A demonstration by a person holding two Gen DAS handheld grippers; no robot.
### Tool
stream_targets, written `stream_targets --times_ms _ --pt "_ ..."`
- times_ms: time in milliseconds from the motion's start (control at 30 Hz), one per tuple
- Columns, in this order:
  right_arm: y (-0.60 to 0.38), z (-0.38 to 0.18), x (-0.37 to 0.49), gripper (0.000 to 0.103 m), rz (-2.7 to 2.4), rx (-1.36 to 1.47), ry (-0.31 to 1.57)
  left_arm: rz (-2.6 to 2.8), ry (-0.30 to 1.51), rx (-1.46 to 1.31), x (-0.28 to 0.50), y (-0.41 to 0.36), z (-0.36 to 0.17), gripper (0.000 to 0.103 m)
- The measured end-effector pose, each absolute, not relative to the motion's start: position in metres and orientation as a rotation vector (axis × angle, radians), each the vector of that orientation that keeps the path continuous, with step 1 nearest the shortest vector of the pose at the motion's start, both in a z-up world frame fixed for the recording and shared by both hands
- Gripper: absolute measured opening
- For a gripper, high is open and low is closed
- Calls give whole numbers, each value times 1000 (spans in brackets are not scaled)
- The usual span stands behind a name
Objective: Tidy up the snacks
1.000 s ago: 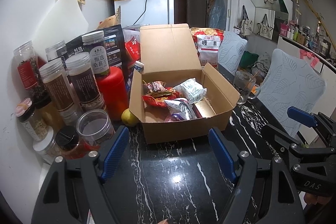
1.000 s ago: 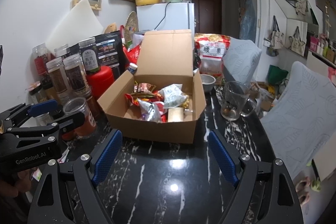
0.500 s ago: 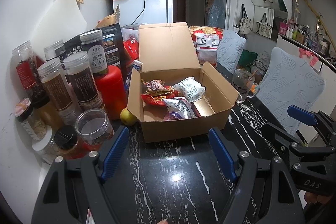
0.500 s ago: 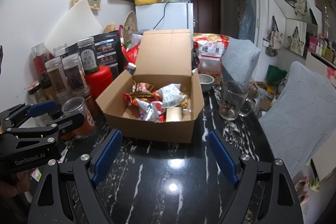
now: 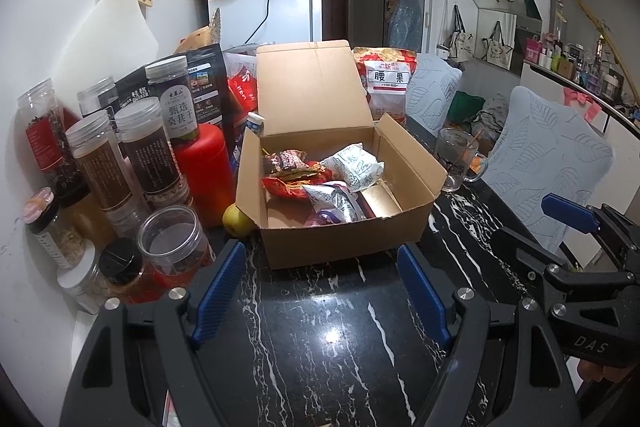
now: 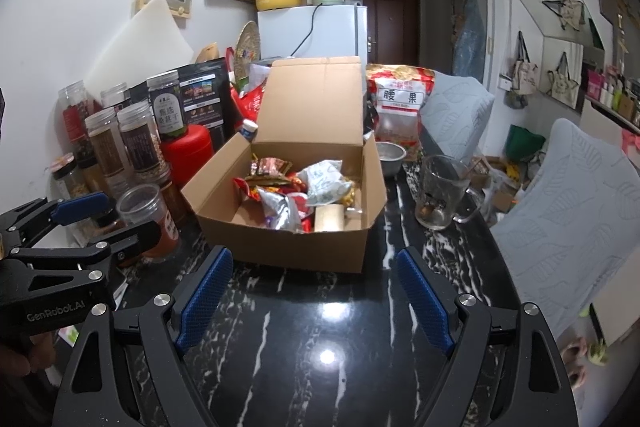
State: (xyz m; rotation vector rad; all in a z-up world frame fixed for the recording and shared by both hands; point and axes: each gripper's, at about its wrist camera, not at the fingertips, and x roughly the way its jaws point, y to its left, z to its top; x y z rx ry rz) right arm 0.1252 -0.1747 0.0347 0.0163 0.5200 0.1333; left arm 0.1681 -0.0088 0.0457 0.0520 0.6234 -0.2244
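Left claw [image 5: 320, 291] spread wide with nothing between its blue pads, hovering over the black marble worktop [image 5: 320, 355]. Right claw [image 6: 316, 299] just the same, wide apart and bare. Straight ahead of both sits the cardboard box [image 5: 340, 239], lid up, snack packets [image 5: 320, 183] heaped inside (a white one on top). Jars [image 5: 144, 147] crowd its left, a glass mug [image 6: 440, 191] stands right.

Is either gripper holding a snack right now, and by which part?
No. The left gripper and right gripper are both open and empty, short of the cardboard box on the table.
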Motion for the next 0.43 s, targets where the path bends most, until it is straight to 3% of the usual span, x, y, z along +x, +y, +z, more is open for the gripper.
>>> stream_targets --times_ms 433 --pt "-178 32 123 85 126 18 523 -239 621 44 168 -8 44 78"
